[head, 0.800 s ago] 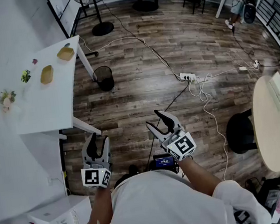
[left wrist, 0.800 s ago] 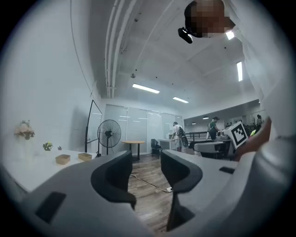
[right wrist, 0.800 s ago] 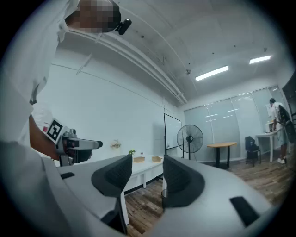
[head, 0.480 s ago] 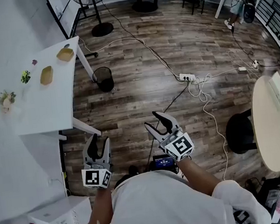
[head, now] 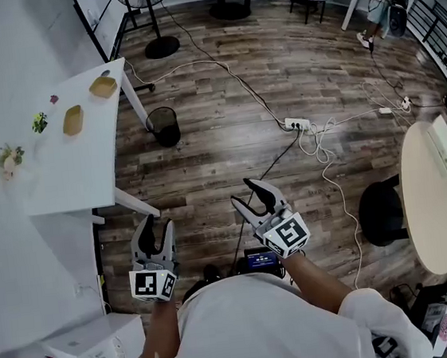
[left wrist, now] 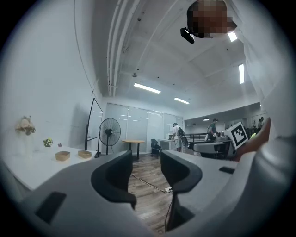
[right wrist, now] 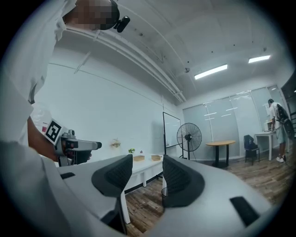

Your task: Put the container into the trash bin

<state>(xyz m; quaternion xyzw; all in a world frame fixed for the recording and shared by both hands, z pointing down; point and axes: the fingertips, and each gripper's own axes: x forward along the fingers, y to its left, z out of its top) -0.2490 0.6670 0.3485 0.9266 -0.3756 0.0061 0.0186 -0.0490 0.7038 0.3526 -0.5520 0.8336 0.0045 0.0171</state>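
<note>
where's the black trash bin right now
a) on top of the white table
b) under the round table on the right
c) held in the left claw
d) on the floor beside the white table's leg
d: the trash bin stands on the wood floor right next to a leg of the white table, while the left claw is open with nothing in it.

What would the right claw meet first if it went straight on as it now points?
Probably the white table, at its end beside the black trash bin, though depth is unclear.
</note>
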